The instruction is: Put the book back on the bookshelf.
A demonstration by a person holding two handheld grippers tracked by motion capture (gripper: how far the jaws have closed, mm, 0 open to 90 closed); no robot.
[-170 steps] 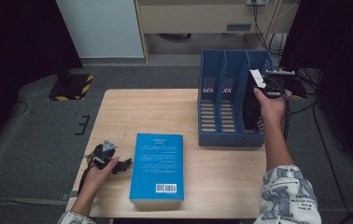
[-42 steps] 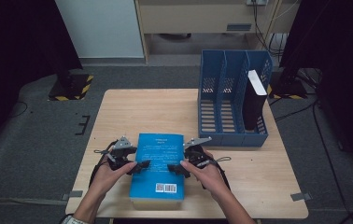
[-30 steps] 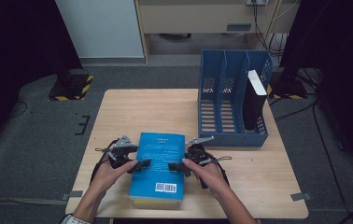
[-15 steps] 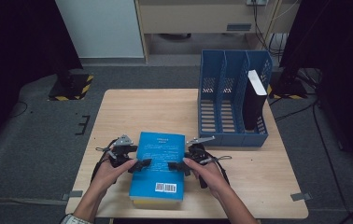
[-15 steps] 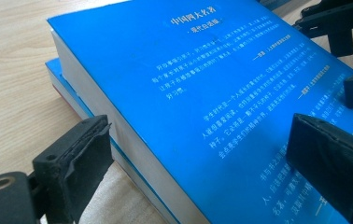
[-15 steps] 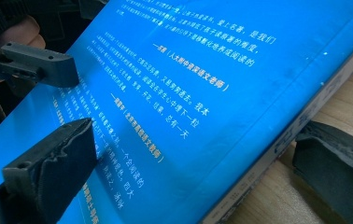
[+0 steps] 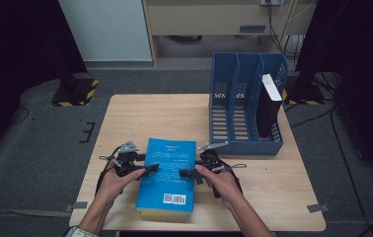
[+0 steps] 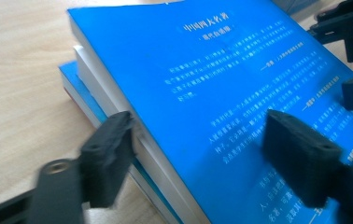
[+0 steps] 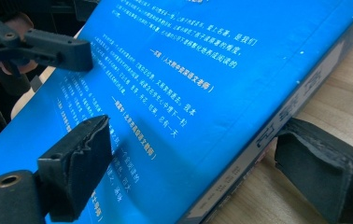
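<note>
1. A pale wooden desk (image 7: 140, 118) stands on grey carpet, with dark room to both sides.
2. A blue book (image 7: 168, 177) lies at the near middle of the desk, on top of another book (image 8: 83, 100) whose edge peeks out beneath it.
3. The left gripper (image 7: 145, 170) straddles the book's left edge and the right gripper (image 7: 187, 174) its right edge; both sets of jaws have just been closing around it, pads not clearly pressing.
4. A blue file rack (image 7: 234, 103) at far right holds a black binder (image 7: 268, 106); the far left of the desk lies open.
5. The forearms are cut off at the near edge.
</note>
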